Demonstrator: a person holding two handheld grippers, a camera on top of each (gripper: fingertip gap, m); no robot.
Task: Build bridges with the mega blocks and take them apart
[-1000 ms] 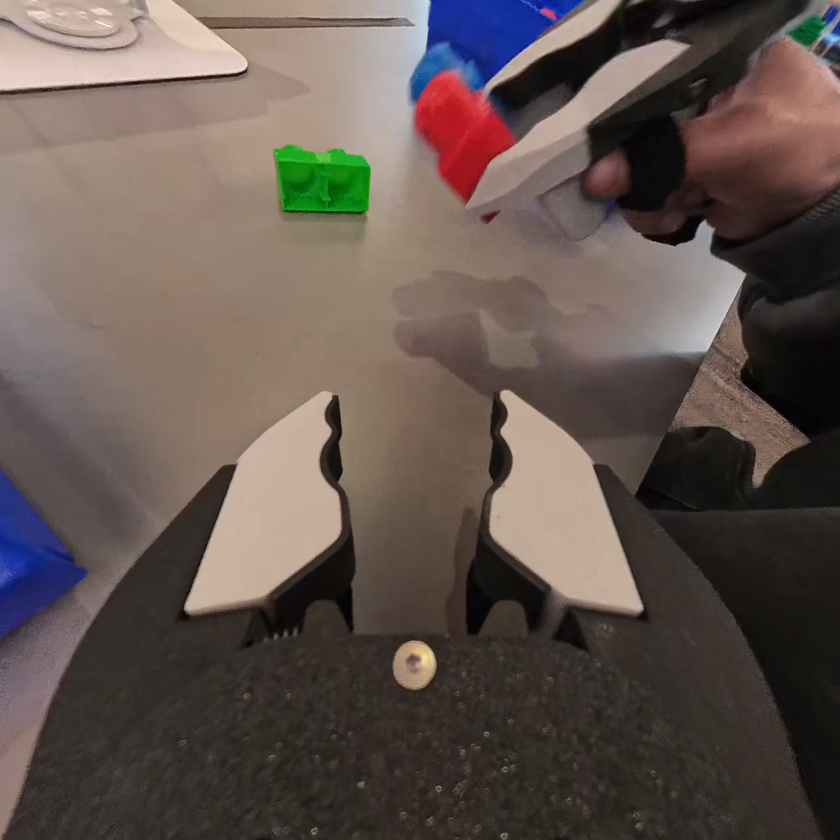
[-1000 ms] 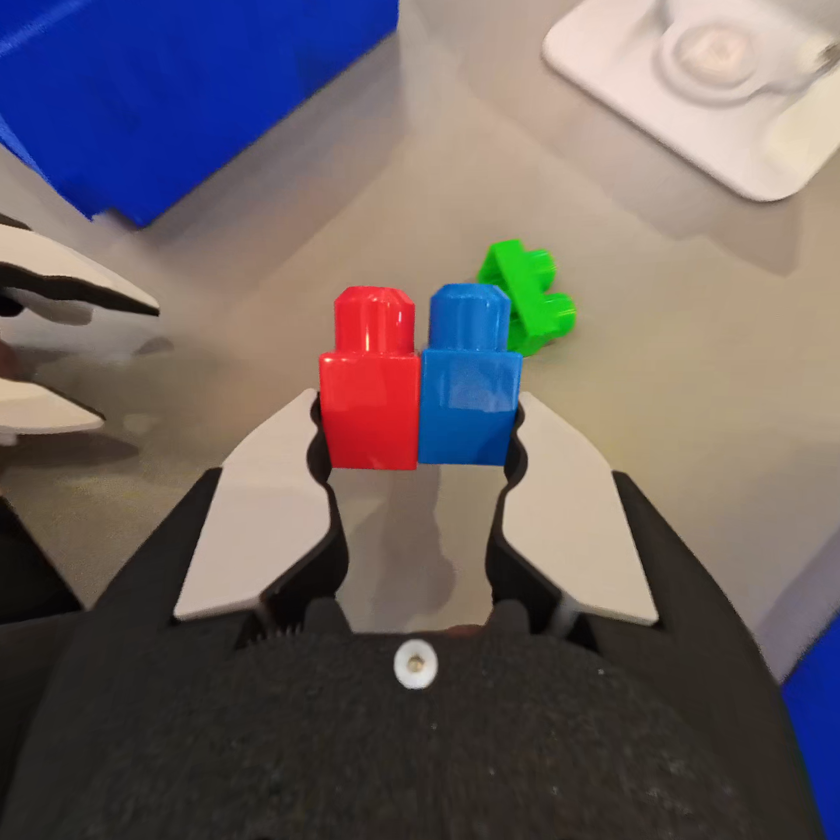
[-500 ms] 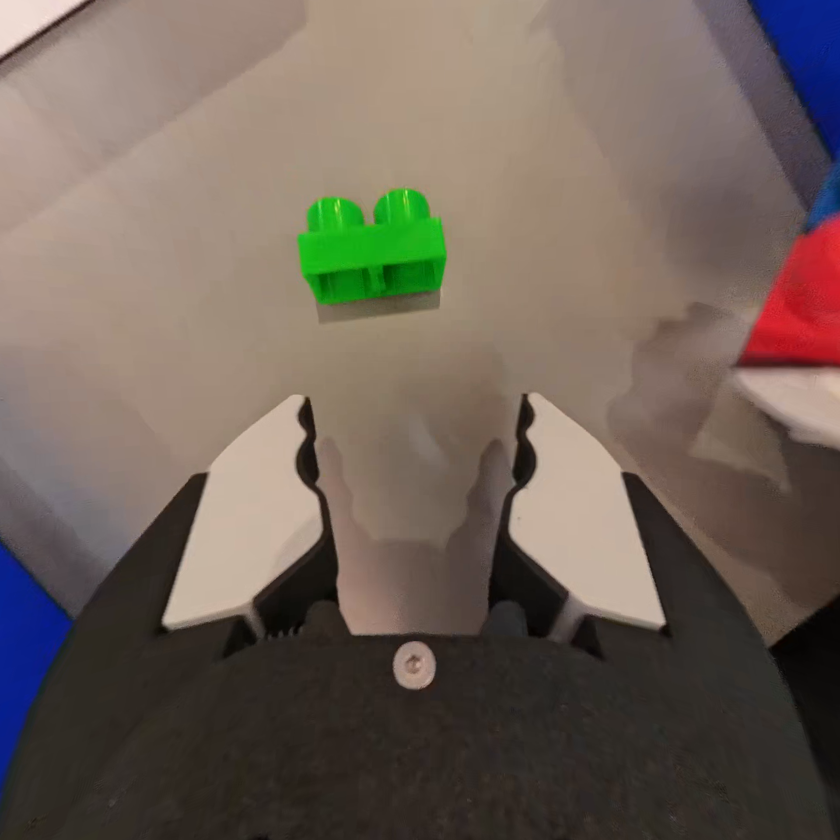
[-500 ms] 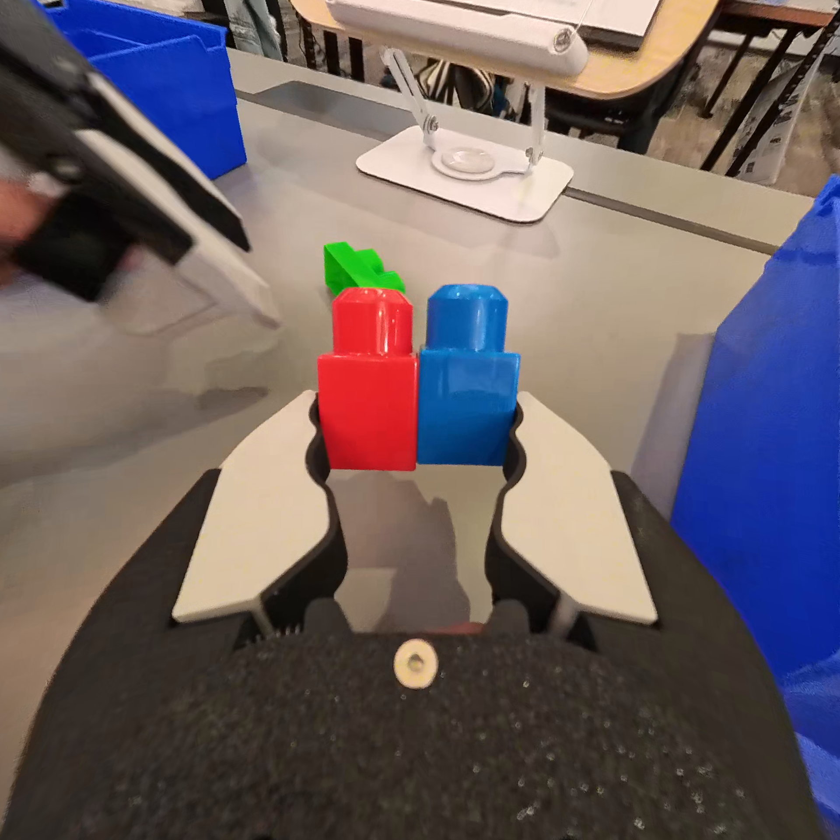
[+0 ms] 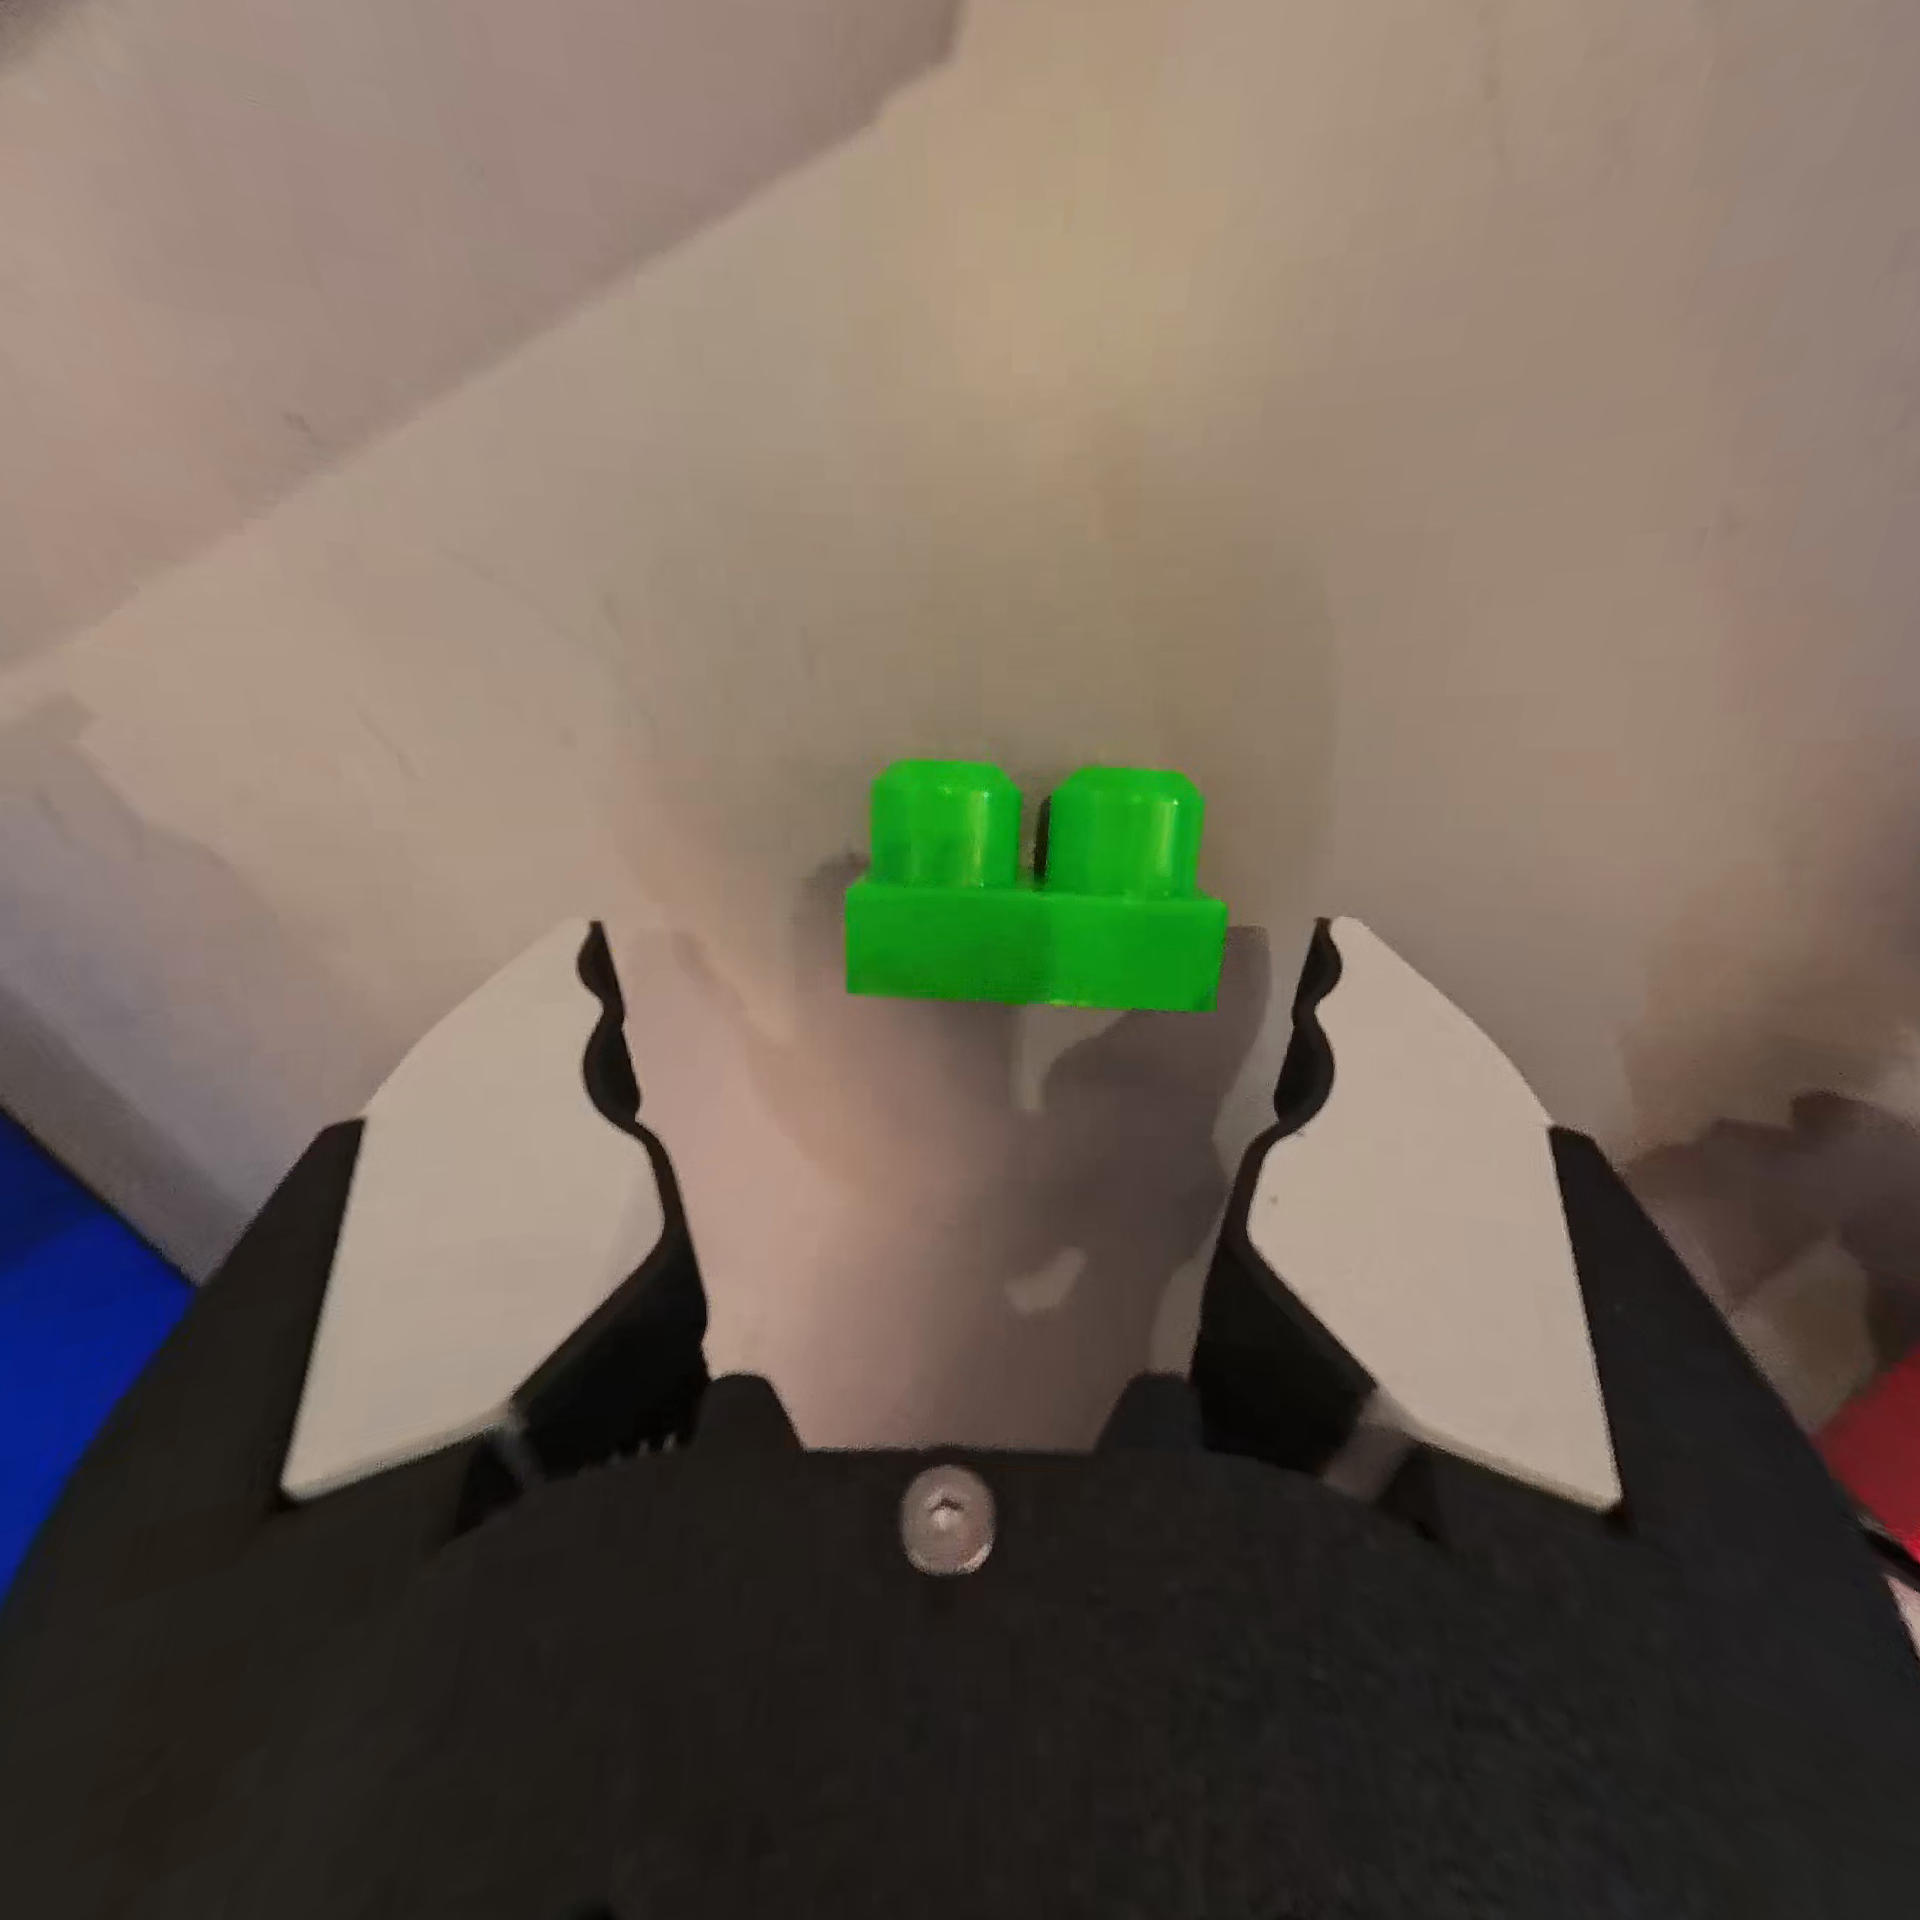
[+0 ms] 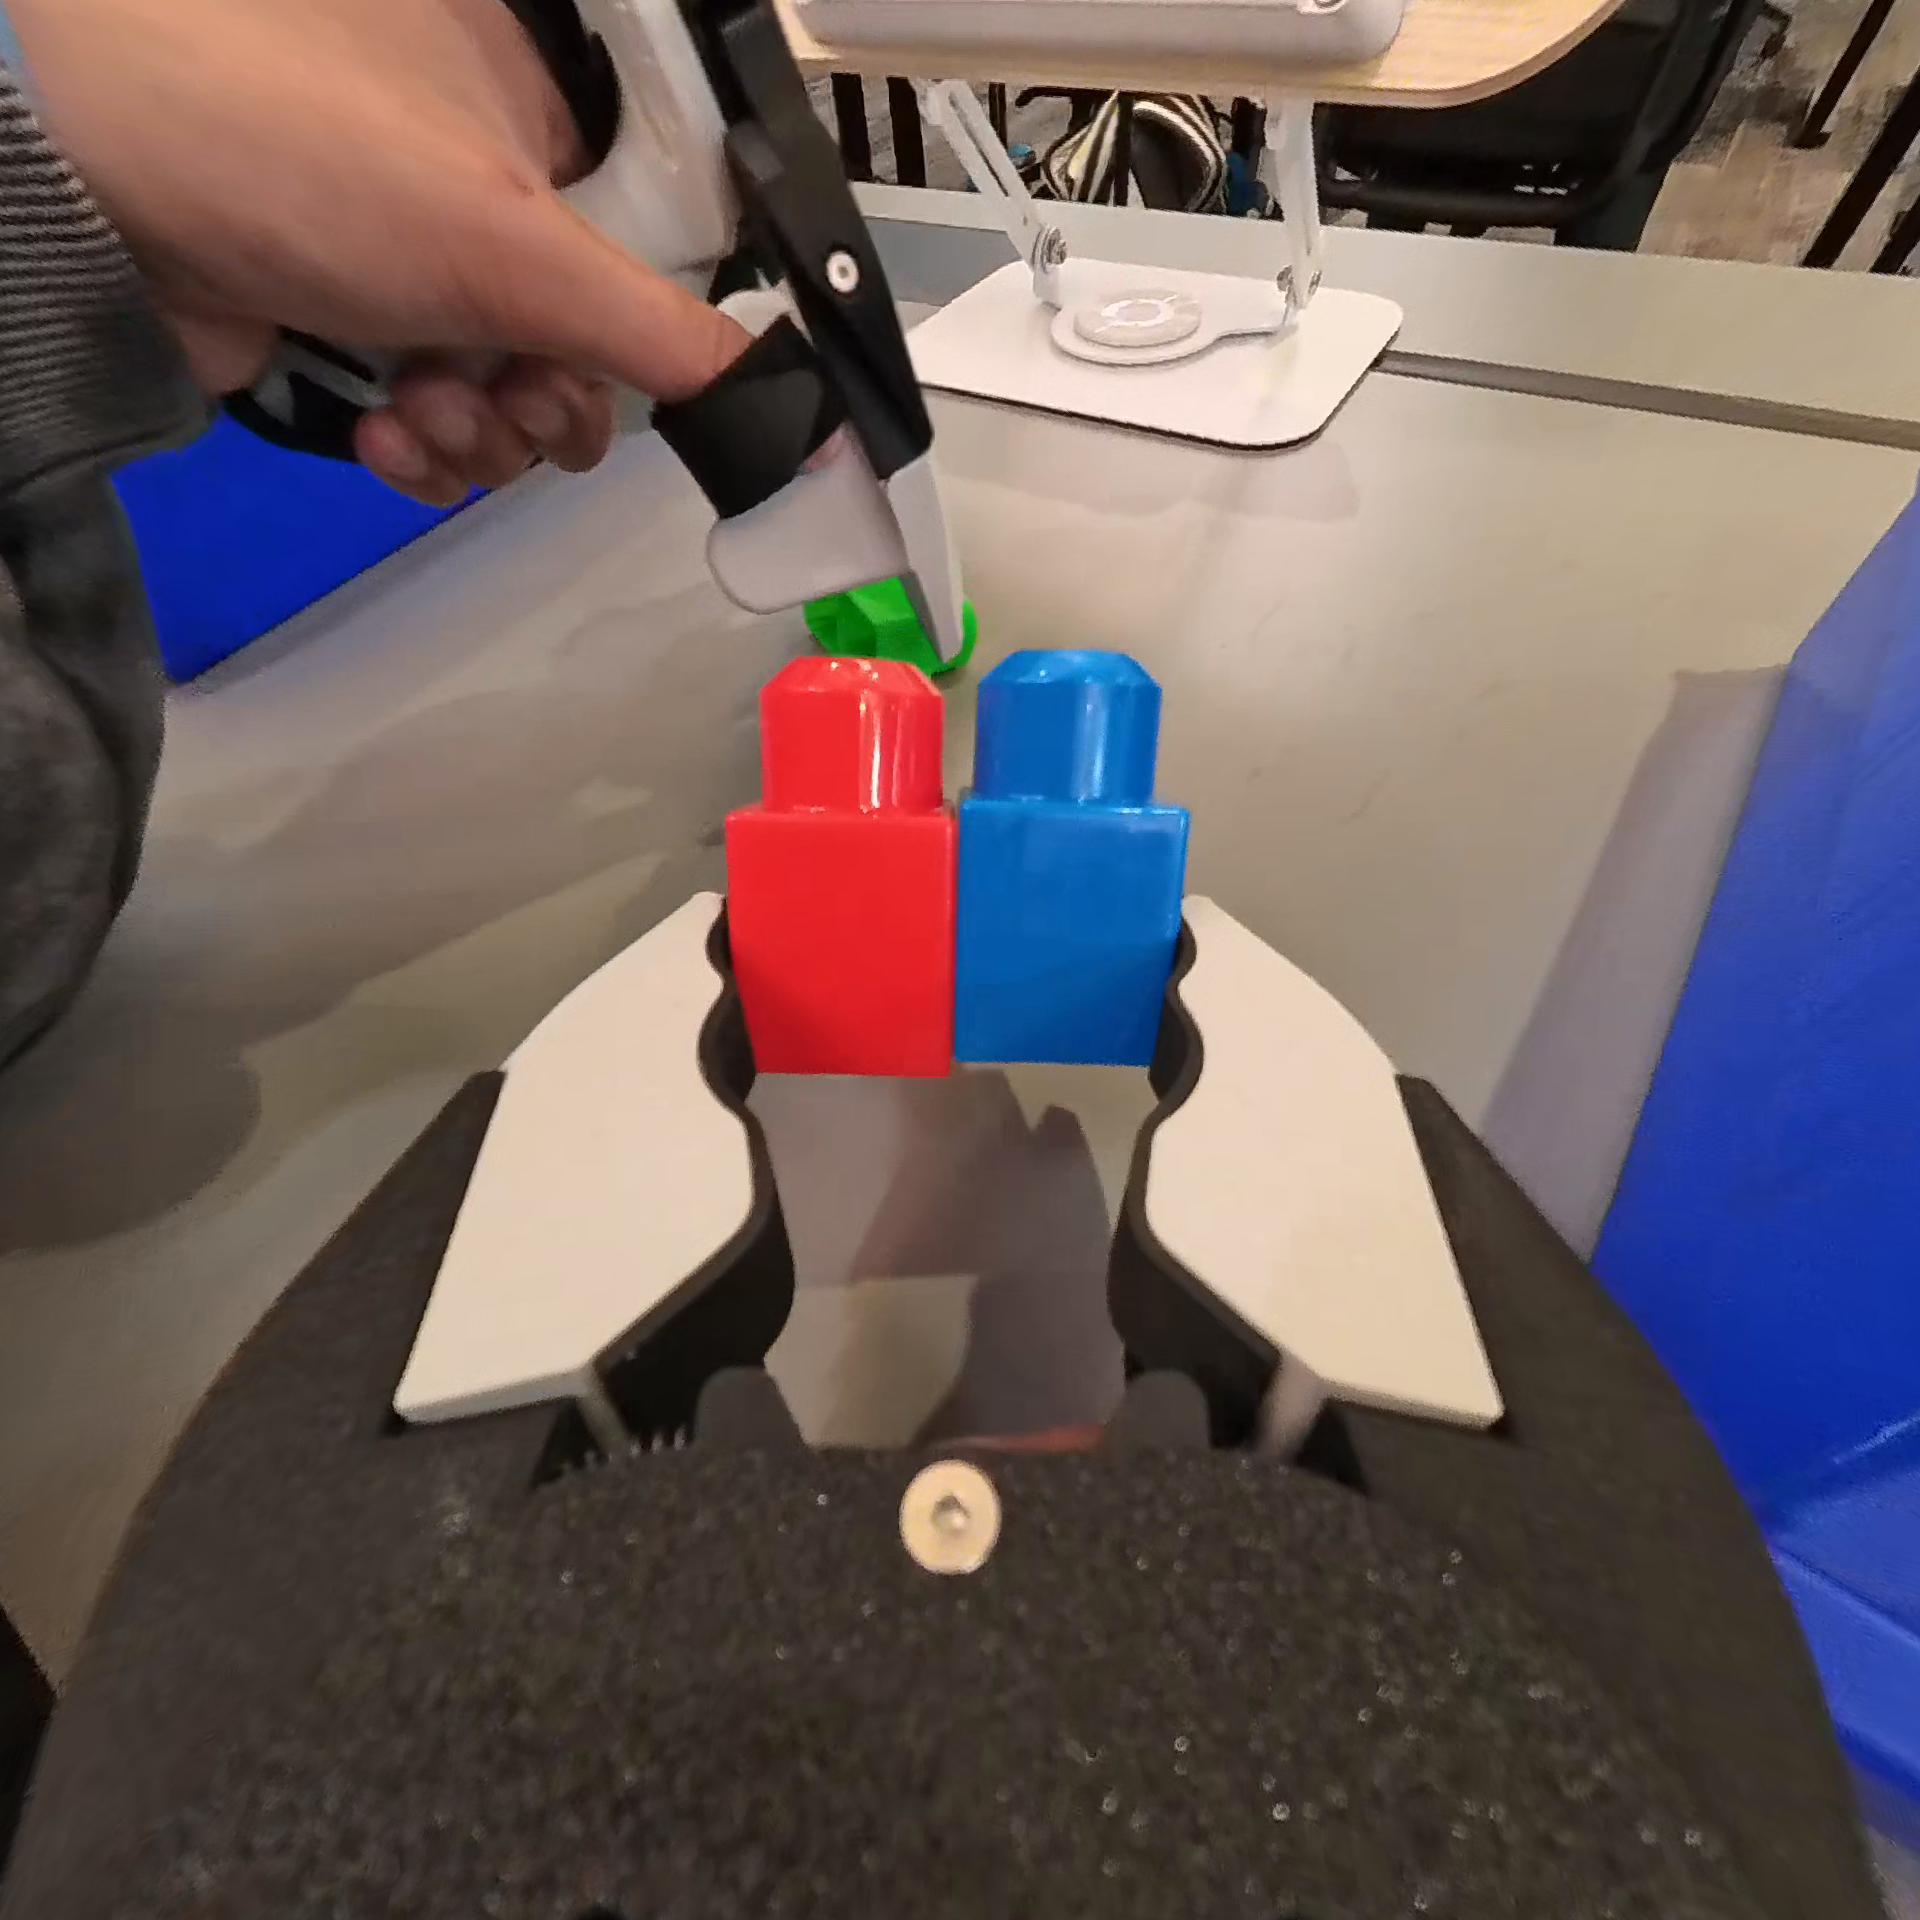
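Observation:
A green two-stud block (image 5: 1034, 904) lies on its side on the grey table (image 5: 1039, 468). My left gripper (image 5: 956, 940) is open, and the block sits just ahead of its fingertips, nearer the right one. In the right wrist view the left gripper (image 6: 862, 582) points down over the green block (image 6: 883, 629), partly hiding it. My right gripper (image 6: 953, 914) is shut on a red block (image 6: 842, 935) and a blue block (image 6: 1065, 925), held side by side with studs pointing away, above the table.
Blue bins stand at the right (image 6: 1808, 1039) and at the far left (image 6: 270, 530). A white lamp base (image 6: 1153, 348) sits at the back of the table. A person's hand (image 6: 343, 208) holds the left gripper. A blue bin corner (image 5: 73, 1278) shows at the left. To the white lamp base (image 6: 1153, 348): left tips about 20 centimeters, right tips about 40 centimeters.
My left gripper has come down toward the green block and opened wider; the block now sits at its fingertips. My right gripper still holds the red and blue blocks.

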